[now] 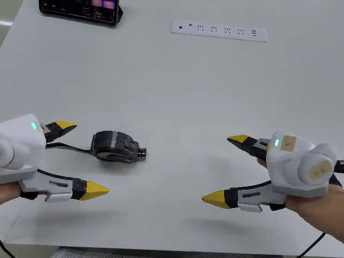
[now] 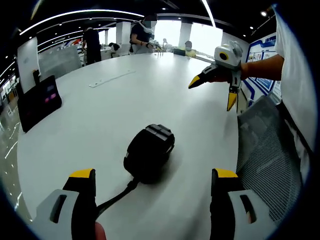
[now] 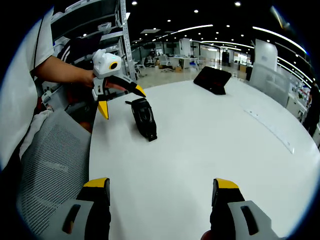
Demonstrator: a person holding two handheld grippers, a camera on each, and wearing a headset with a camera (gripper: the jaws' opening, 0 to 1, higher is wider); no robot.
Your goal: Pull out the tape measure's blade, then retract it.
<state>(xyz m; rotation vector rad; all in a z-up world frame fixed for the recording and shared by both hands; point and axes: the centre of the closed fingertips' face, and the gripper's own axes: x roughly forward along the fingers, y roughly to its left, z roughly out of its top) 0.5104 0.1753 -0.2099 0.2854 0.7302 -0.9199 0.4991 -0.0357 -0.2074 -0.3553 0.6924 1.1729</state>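
**K:** where was the tape?

**me:** The black rubber-cased tape measure (image 1: 114, 147) lay flat on the white tabletop (image 1: 177, 97), near left. It sat just ahead of my left gripper (image 1: 88, 157), in line with the gap and not touched. The blade looked fully in.

**K:** gripper state?

**me:** Both were spread wide and held nothing. The right gripper (image 1: 218, 169) hovered well apart to the right, pointed back at the case.

**K:** why set up like that?

**me:** My read: the left lined up to pin the body. The small hook end (image 1: 141, 153) faced right, so the right could come straight in for it. The pull hadn't started.

**K:** anything in the way?

**me:** A thin black wrist strap (image 1: 69, 147) trailed left off the case, back between the left jaws. It could've got pinched along with the body. Nothing lay between the right gripper and the hook end.

A white power strip (image 1: 219, 30) sat far right and a dark lit-screen tablet (image 1: 80, 9) far left, both well clear. The left gripper view showed a grey mesh chair (image 2: 265, 145) at the table edge. It also showed people (image 2: 142, 32) beyond the far edge. Neither was an issue.
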